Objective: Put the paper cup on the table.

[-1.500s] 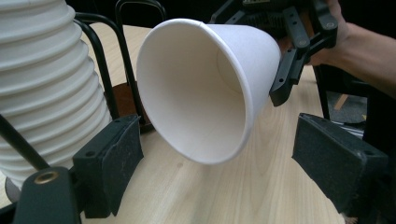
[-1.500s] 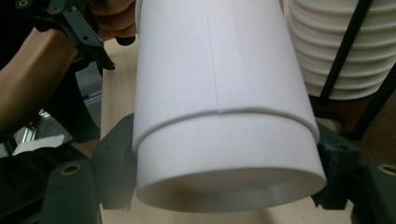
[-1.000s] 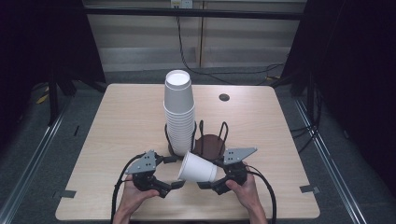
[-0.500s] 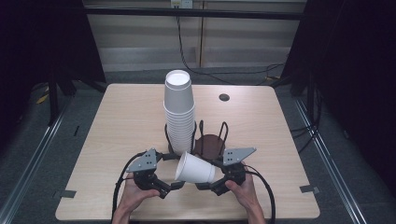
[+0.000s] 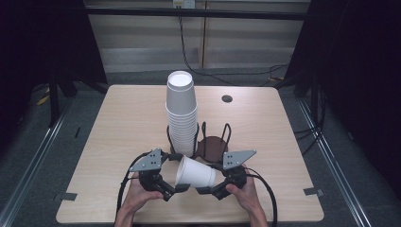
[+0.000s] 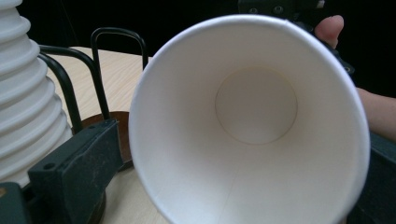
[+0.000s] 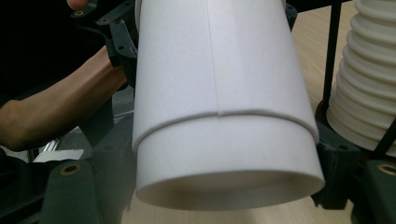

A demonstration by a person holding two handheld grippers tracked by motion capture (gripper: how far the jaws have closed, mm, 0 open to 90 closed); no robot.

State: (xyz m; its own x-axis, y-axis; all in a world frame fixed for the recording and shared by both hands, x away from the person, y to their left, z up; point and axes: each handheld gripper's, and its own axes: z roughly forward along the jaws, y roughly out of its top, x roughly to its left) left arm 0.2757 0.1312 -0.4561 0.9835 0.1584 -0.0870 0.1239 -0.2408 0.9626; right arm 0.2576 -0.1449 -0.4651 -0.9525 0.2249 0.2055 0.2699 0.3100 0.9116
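Two nested paper cups [image 5: 196, 172] are held on their side above the table [image 5: 118, 123] near its 6 o'clock edge, mouth toward the left gripper [image 5: 172, 190]. The base end is clamped between the jaws of the right gripper [image 5: 204, 190]; the left jaws stand on either side of the rim, and whether they press on it cannot be told. The step in hand is judged to be separating the cups; next, a firm grip on the outer rim and a straight pull apart are called for. The cup stack [image 5: 181, 113] stands in the wire holder [image 5: 213, 142] at 12 o'clock of the grippers.

Even overhead light, dark surroundings; close gripper views slightly soft.
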